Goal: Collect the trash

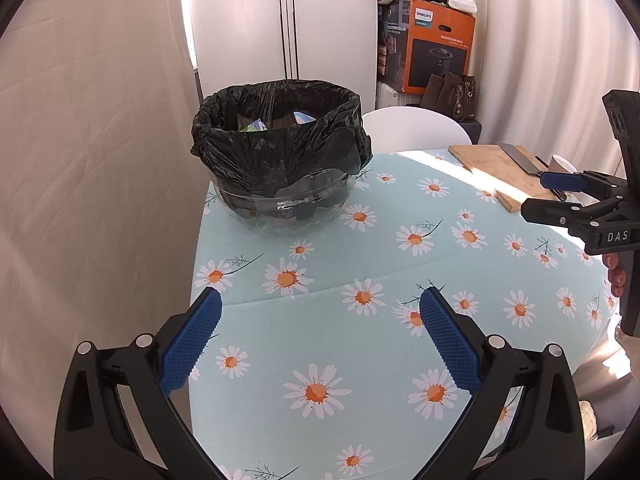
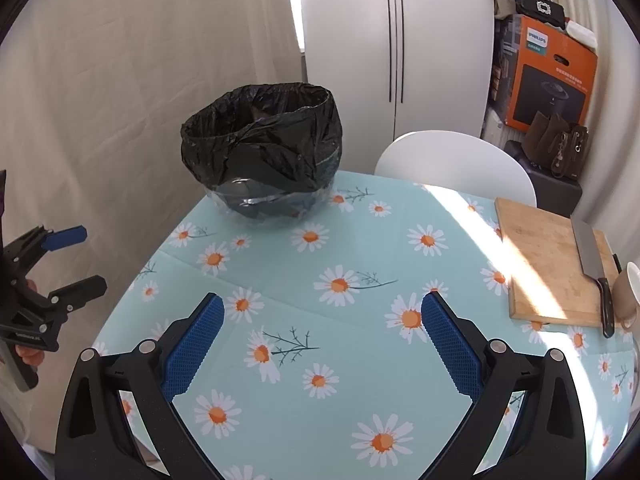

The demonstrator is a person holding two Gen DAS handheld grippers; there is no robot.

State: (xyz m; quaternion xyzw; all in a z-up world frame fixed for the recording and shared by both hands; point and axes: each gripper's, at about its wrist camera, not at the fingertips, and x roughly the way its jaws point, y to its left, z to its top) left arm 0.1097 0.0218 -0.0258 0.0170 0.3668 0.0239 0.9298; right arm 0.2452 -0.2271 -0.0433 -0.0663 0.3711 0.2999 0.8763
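A clear bowl lined with a black trash bag stands at the far left of the daisy-print tablecloth. Bits of coloured wrapper show inside the bag in the left wrist view. My left gripper hovers open over the near left part of the table, nothing between its blue pads. My right gripper is also open and holds nothing, to the right of the left one. No loose trash shows on the cloth.
A wooden cutting board with a cleaver lies at the table's right side, a cup beside it. A white chair stands behind the table. An orange box and bags are stacked at the back right.
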